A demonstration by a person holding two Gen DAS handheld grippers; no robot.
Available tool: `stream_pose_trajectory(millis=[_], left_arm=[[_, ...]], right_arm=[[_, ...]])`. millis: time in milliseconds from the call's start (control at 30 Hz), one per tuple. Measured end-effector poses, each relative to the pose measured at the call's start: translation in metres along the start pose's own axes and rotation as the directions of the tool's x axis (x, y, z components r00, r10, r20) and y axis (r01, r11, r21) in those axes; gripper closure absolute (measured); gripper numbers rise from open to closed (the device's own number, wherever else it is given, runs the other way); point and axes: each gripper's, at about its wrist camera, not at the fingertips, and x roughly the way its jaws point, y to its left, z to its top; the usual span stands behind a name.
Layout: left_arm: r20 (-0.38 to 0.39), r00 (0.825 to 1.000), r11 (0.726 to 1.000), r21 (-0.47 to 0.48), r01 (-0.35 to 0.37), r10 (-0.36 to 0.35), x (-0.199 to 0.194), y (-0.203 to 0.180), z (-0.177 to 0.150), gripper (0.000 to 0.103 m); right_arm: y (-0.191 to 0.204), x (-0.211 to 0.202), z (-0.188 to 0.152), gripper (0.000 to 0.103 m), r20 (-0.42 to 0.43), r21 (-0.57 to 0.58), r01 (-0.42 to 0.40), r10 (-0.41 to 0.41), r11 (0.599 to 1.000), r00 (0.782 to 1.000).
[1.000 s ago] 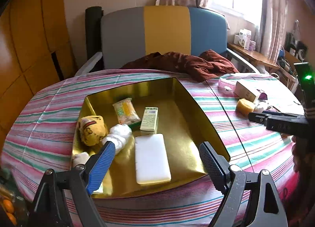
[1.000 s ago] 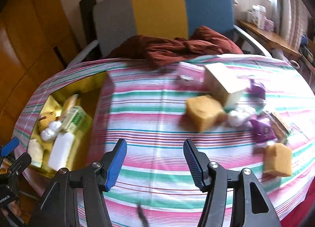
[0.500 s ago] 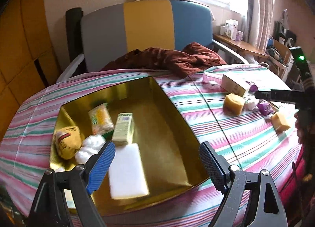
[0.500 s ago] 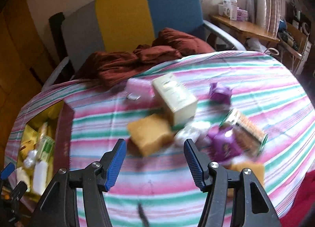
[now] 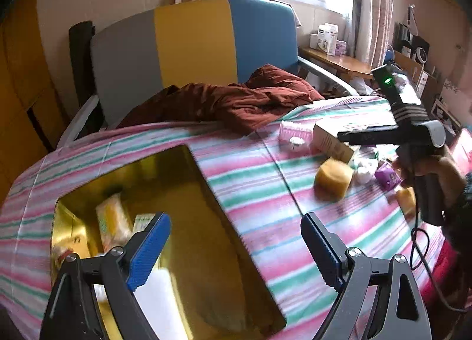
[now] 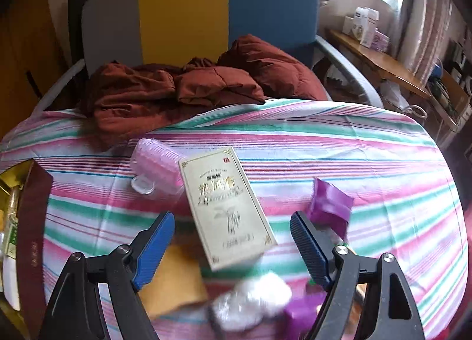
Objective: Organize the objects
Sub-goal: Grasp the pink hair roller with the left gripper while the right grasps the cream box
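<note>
Inside gold box point(image 5: 206, 192), yellow packet point(image 5: 113, 219), green carton point(image 5: 141, 220), white block point(image 5: 160, 304)

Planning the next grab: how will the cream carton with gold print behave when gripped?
The cream carton looks like thin cardboard: probably light, and it may dent if squeezed hard. Its flat faces suit the opening right gripper, and it shouldn't roll.

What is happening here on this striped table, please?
A person is sorting small items into a gold tray with a handheld gripper in each hand. The right gripper hangs above a cream box, its jaws opening and touching nothing. Around the box lie a pink case, a purple packet and a yellow sponge. The left gripper hangs open and empty over the tray, which already holds several packets.
</note>
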Motion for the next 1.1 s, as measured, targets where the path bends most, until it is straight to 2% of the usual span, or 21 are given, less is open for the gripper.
stream_pose_trajectory(millis=[67, 100, 133, 167, 200, 333, 567, 867, 933, 1100], left_arm=[[-0.005, 1.000, 1.000, 0.007, 0.008, -0.008, 0.009, -0.004, 0.011, 0.013], [-0.009, 1.000, 1.000, 0.009, 0.011, -0.011, 0.015, -0.006, 0.016, 0.013], [-0.015, 1.000, 1.000, 0.011, 0.014, -0.014, 0.021, -0.008, 0.022, 0.013], [-0.024, 1.000, 1.000, 0.011, 0.021, -0.021, 0.028, -0.011, 0.028, 0.013], [-0.029, 0.999, 1.000, 0.011, 0.028, -0.028, 0.033, -0.013, 0.032, 0.013], [-0.042, 0.998, 0.998, 0.037, 0.046, -0.044, 0.058, -0.029, 0.053, 0.013], [-0.071, 0.996, 0.992, 0.104, 0.067, -0.060, 0.115, -0.061, 0.085, 0.013], [-0.097, 0.993, 0.977, 0.198, 0.084, -0.066, 0.179, -0.098, 0.115, 0.011], [-0.090, 0.995, 0.969, 0.237, 0.066, -0.046, 0.189, -0.106, 0.118, 0.007], [-0.115, 0.993, 0.957, 0.285, 0.060, -0.028, 0.217, -0.114, 0.123, 0.007]], right_arm=[[-0.001, 0.010, 0.002, 0.023, -0.014, 0.001, -0.009, 0.009, 1.000, 1.000], [-0.002, 0.014, 0.002, 0.028, -0.024, -0.001, -0.030, 0.030, 1.000, 0.999], [-0.002, 0.016, 0.001, 0.042, -0.031, -0.001, -0.037, 0.037, 0.999, 0.999], [-0.002, 0.017, 0.001, 0.048, -0.035, -0.007, -0.031, 0.030, 1.000, 0.999], [-0.001, 0.017, 0.001, 0.050, -0.034, -0.016, -0.024, 0.024, 1.000, 0.999], [-0.009, 0.008, 0.003, 0.051, -0.011, 0.004, -0.038, 0.038, 0.999, 0.999], [-0.031, -0.020, 0.012, 0.051, 0.094, 0.088, -0.081, 0.073, 0.993, 0.993], [-0.040, -0.024, 0.015, 0.051, 0.099, 0.120, -0.090, 0.078, 0.989, 0.992], [-0.041, -0.026, 0.015, 0.051, 0.104, 0.121, -0.097, 0.085, 0.988, 0.991], [-0.040, -0.027, 0.015, 0.051, 0.108, 0.121, -0.100, 0.087, 0.988, 0.990]])
